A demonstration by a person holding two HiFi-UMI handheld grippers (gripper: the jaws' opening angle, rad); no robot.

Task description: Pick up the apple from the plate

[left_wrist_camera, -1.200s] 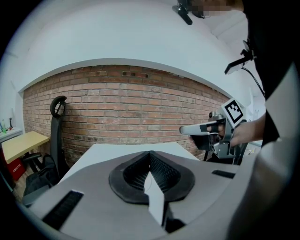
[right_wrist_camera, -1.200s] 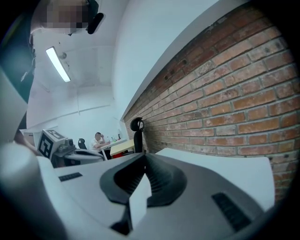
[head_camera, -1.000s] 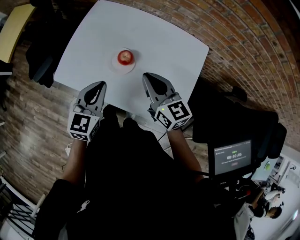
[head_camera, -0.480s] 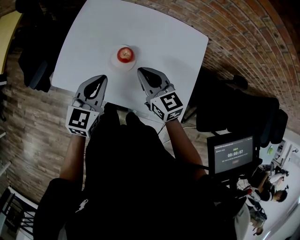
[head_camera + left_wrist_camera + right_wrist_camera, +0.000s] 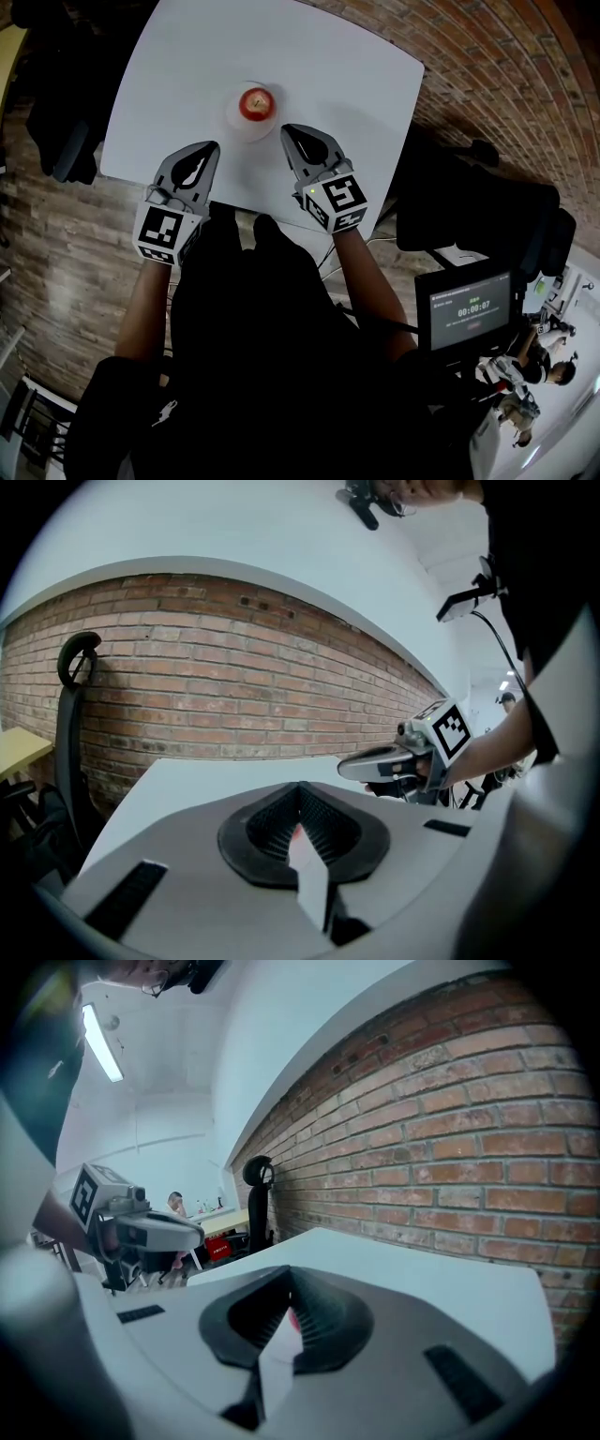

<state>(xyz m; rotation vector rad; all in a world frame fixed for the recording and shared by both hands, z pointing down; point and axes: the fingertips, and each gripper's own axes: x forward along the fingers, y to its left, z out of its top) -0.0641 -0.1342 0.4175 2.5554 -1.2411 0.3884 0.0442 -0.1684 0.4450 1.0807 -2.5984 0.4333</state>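
The red apple (image 5: 255,103) sits on a small white plate (image 5: 233,124) on the tabletop (image 5: 328,75), just ahead of both tools and between their tips, touching neither. The left hand-held gripper (image 5: 210,147) has its jaws pressed together with nothing held, the apple forward and to its right. The right hand-held gripper (image 5: 287,129) is likewise closed and empty, the apple near its tip, forward and slightly left.
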